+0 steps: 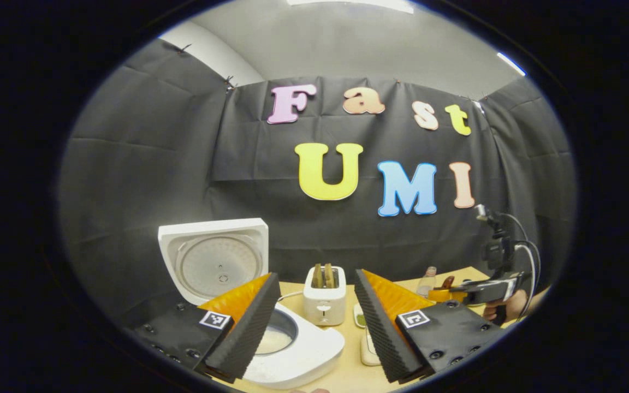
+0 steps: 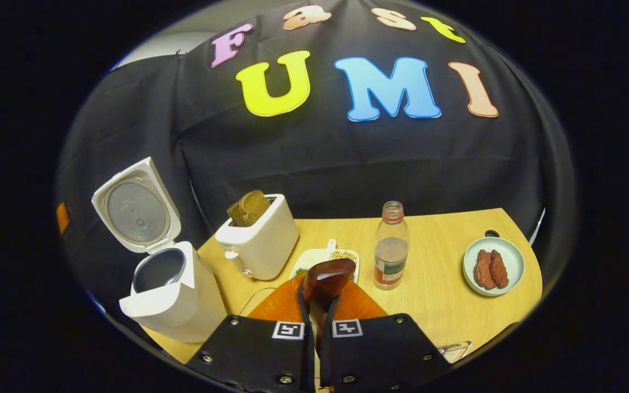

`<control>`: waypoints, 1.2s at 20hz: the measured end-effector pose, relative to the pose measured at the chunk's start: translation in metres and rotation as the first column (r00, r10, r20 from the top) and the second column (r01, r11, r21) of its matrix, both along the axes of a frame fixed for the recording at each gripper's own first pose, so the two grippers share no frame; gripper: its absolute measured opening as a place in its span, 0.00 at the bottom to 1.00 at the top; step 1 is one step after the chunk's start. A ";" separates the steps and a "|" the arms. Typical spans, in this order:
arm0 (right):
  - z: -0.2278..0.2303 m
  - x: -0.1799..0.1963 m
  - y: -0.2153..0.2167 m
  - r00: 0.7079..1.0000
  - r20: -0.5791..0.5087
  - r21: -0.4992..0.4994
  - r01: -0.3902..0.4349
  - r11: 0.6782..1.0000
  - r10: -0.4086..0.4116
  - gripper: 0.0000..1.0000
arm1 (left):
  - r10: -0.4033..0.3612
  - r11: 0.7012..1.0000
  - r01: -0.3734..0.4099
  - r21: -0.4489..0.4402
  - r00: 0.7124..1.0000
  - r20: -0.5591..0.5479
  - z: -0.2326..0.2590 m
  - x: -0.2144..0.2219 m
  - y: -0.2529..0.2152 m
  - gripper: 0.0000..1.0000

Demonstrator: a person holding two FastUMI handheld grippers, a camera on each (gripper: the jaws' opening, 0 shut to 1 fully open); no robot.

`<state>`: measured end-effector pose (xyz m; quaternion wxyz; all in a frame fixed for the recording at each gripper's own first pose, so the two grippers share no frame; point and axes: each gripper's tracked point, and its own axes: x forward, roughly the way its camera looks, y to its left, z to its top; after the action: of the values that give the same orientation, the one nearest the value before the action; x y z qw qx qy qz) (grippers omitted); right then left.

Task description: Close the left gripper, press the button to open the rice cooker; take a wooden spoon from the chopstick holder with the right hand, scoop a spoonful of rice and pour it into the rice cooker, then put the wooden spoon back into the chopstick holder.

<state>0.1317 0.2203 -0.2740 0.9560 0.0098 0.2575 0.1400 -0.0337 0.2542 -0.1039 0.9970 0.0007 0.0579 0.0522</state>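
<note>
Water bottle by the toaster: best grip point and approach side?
Grip the water bottle on its straight clear wall above the label, coming from the near, open table side. It stands upright with bare table around it; the neck narrows under the cap, and the toaster sits away to its left.

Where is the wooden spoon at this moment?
In the right gripper view, the wooden spoon is held between the right gripper fingers, above the table, between toaster and bottle.

Rice cooker (image 2: 167, 289) left of toaster (image 2: 260, 240); bottle (image 2: 391, 245) right; plate (image 2: 512, 256) farther right on table (image 2: 445, 305)
</note>
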 end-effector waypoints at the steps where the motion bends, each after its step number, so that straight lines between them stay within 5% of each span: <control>1: -0.012 0.001 0.007 1.000 -0.013 -0.013 -0.009 1.000 0.009 0.05 | 0.004 1.000 -0.004 0.002 1.000 -0.009 -0.003 0.000 0.006 0.96; 7: -0.052 0.001 0.044 0.997 -0.052 -0.052 -0.051 0.997 0.048 0.05 | 0.044 0.999 -0.044 0.007 0.998 -0.041 -0.015 -0.009 0.044 0.95; 15: -0.055 -0.019 0.072 0.987 -0.156 0.202 -0.008 0.979 0.040 0.05 | 0.072 0.997 -0.074 -0.023 0.995 -0.070 -0.035 -0.013 0.059 0.96; 19: -0.045 -0.005 0.034 0.970 -0.234 0.420 0.165 0.892 -0.069 0.04 | 0.072 0.997 -0.075 -0.034 0.995 -0.068 -0.035 -0.014 0.058 0.96; 24: -0.005 0.003 -0.005 0.975 -0.186 0.505 0.202 0.839 -0.122 0.05 | 0.054 0.998 -0.055 -0.031 0.997 -0.055 -0.031 -0.011 0.048 0.95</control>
<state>0.1350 0.2150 -0.2789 0.9044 0.3003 0.2774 0.1219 -0.0445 0.3022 -0.1347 0.9931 -0.0159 0.0856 0.0784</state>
